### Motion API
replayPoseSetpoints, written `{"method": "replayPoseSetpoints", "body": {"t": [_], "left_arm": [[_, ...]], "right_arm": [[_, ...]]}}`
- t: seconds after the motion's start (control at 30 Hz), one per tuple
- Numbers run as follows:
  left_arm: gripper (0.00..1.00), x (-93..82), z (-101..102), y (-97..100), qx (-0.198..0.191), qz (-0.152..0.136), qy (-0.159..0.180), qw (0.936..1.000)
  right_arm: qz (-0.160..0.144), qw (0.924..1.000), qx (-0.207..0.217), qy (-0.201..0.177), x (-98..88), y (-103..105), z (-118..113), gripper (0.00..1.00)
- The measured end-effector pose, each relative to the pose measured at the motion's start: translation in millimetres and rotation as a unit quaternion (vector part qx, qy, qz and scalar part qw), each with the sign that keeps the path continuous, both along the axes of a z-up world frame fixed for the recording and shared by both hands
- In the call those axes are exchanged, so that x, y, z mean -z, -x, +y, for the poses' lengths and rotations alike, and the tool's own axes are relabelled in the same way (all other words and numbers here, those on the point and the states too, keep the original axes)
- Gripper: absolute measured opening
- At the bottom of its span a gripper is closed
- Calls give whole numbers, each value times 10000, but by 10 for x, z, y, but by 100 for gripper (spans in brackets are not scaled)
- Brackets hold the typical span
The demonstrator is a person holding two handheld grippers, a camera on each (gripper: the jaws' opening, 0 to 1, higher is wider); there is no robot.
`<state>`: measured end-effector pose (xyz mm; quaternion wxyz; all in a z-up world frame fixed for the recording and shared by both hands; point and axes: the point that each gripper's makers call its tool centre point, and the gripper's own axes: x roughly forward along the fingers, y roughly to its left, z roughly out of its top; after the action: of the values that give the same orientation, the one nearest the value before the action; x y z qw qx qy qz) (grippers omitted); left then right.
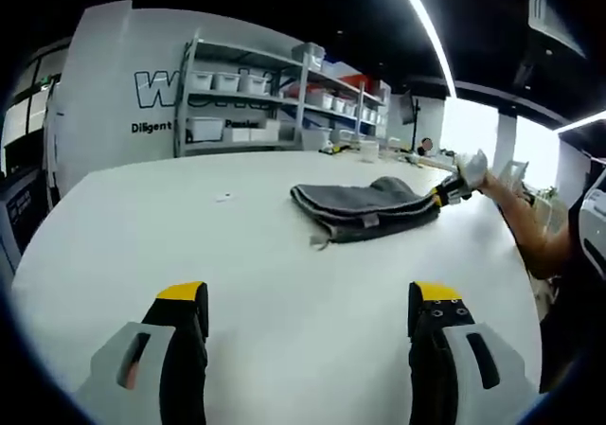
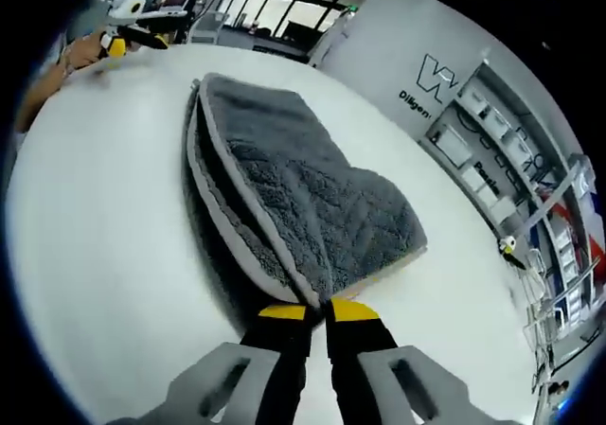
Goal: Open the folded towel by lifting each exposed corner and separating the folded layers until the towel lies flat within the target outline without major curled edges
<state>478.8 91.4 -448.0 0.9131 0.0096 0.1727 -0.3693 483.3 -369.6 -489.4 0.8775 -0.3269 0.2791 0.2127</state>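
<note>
Right gripper (image 2: 318, 313) fingers pinch what looks like the towel (image 2: 303, 198) corner; left gripper (image 1: 308, 302) hangs open over the worktop (image 1: 189, 245).

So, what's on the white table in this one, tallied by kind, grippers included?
Grey towel: 1
Small white scrap: 1
Grippers: 2, the left gripper open and the right gripper shut on the towel's corner
Total: 4
</note>
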Motion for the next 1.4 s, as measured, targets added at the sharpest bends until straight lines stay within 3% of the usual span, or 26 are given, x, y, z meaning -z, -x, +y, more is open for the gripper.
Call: {"method": "replayPoseSetpoints", "body": {"t": [0.37,0.57,0.77,0.9,1.13,1.27,1.4], "left_arm": [[85,10,-2,5,4,9,-28,10000],[85,4,-3,9,-8,8,-25,10000],[85,-9,-18,22,18,-10,-18,10000],[85,-11,-18,23,16,-12,-19,10000],[85,-8,-29,26,27,-6,-22,10000],[85,-8,-30,22,38,-11,-31,10000],[86,-15,-34,23,50,-30,-31,10000]], "right_arm": [[-111,9999,-16,7,14,11,16,4],[-139,9993,296,-186,7,2,-20,7],[-390,9960,801,-105,-108,-49,-201,33],[-342,9936,1018,-347,-133,-11,-268,43],[-353,9880,1443,-414,-220,128,-428,69],[-344,9863,1545,-472,-255,243,-435,76],[-233,9853,1599,-555,-261,345,-384,74]]}}
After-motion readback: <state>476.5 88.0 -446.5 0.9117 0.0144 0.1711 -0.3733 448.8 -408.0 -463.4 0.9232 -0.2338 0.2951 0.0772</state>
